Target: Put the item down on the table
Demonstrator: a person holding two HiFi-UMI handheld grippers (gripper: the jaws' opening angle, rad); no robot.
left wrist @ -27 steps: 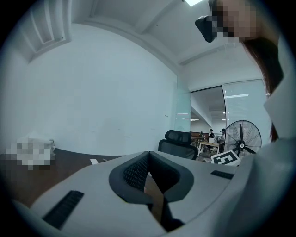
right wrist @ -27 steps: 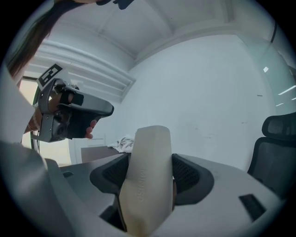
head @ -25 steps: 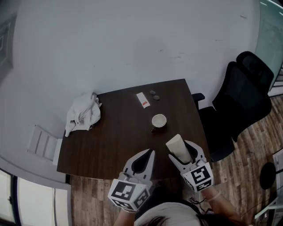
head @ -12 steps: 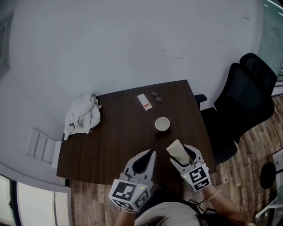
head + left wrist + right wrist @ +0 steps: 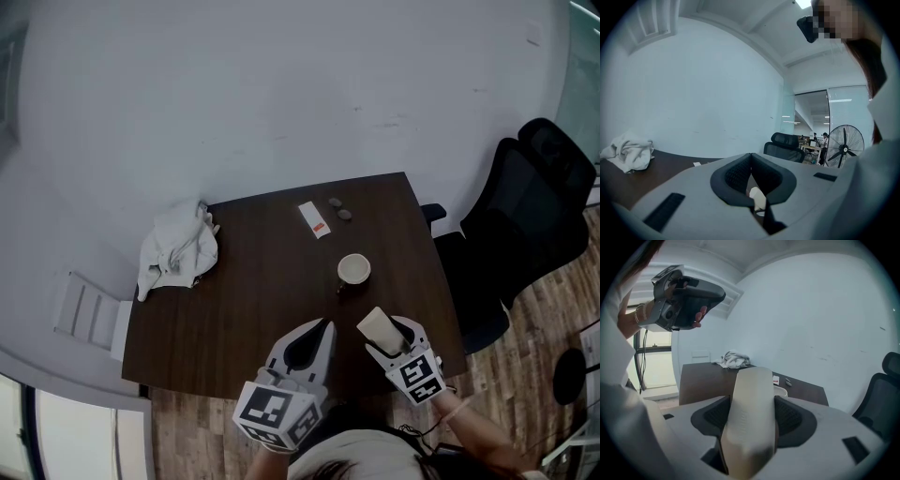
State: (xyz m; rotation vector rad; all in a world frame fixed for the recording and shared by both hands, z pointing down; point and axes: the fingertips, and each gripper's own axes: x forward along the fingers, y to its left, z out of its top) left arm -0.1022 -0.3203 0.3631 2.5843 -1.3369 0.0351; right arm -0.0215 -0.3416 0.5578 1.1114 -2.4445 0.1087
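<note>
My right gripper point(image 5: 385, 333) is shut on a cream, flat, elongated item point(image 5: 378, 324), held above the near right corner of the dark wooden table point(image 5: 253, 309). In the right gripper view the item point(image 5: 750, 418) stands up between the jaws of the right gripper point(image 5: 752, 404) and hides what lies behind it. My left gripper point(image 5: 324, 324) hovers over the table's near edge to the left of the item, its jaws together with nothing between them. The left gripper view shows the left gripper's point(image 5: 751, 157) pads meeting at the tip.
A white cup point(image 5: 353, 270) stands just beyond the item. Farther back lie a white packet point(image 5: 315, 219) and two small dark objects point(image 5: 339, 208). A crumpled white cloth point(image 5: 178, 251) sits at the table's left end. A black office chair point(image 5: 525, 216) stands to the right.
My right gripper has sunk slightly with the item still held in it. The left gripper has hardly moved. The head view has shifted a little.
</note>
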